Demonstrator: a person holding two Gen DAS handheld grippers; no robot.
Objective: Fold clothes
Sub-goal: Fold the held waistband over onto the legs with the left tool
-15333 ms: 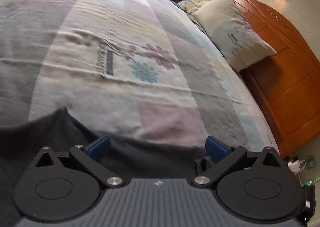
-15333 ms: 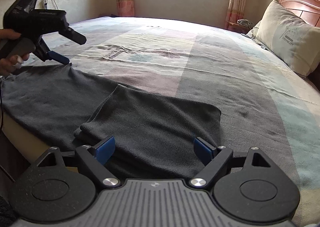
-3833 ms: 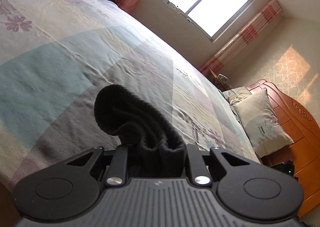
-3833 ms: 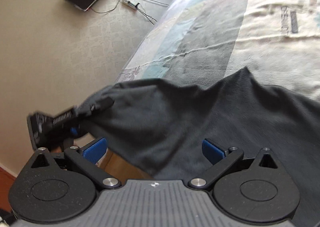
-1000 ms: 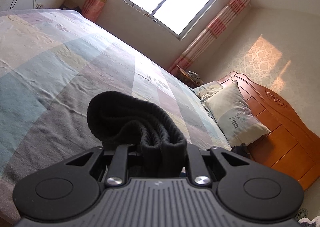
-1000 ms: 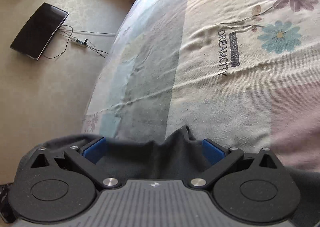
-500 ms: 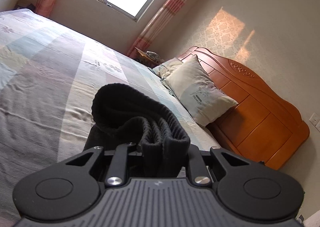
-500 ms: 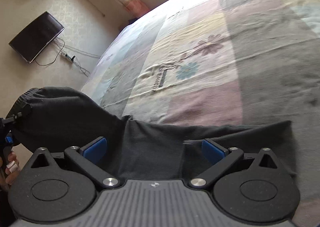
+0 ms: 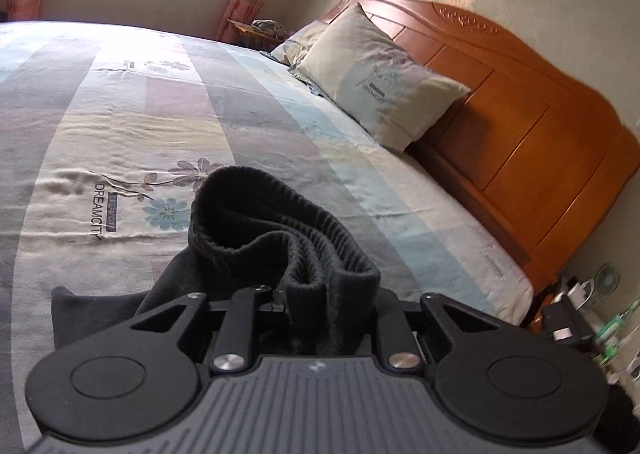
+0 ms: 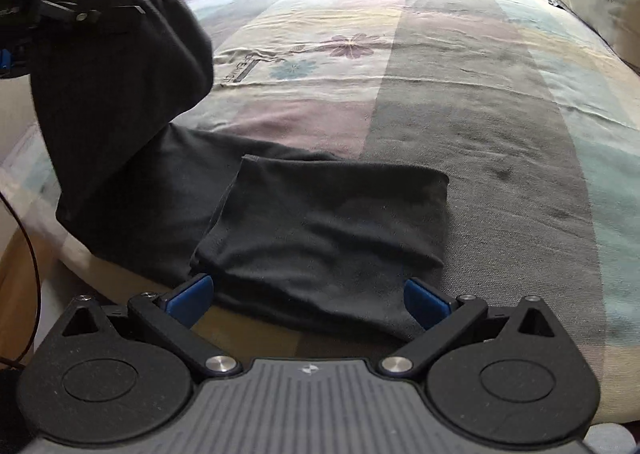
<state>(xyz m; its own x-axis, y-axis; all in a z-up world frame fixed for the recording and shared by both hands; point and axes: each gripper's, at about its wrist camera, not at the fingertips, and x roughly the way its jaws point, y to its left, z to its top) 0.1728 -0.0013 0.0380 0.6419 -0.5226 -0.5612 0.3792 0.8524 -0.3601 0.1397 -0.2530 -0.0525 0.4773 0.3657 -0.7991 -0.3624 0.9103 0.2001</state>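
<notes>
A: Where are the dark grey knit trousers point(image 10: 320, 230) found, and how are they held?

B: They are laid along the near edge of the bed with the pastel patchwork sheet point(image 10: 460, 102). The ribbed elastic waistband point(image 9: 280, 230) is clenched between the jaws of the left hand-held gripper point(image 9: 320, 318), bunched in several layers and raised above the sheet. The right hand-held gripper point(image 10: 308, 298) is released: its blue pads point(image 10: 188, 294) are spread wide just in front of the folded leg end point(image 10: 332, 222), and nothing is gripped.

A: Why is the waistband lifted?

B: Probably so that the upper half can be carried over the flat folded part without being dragged.

A: Which way is the garment pointed?

B: Its long axis is run left to right along the bed edge; the waistband end is raised at the left, and the folded end lies to the right.
</notes>
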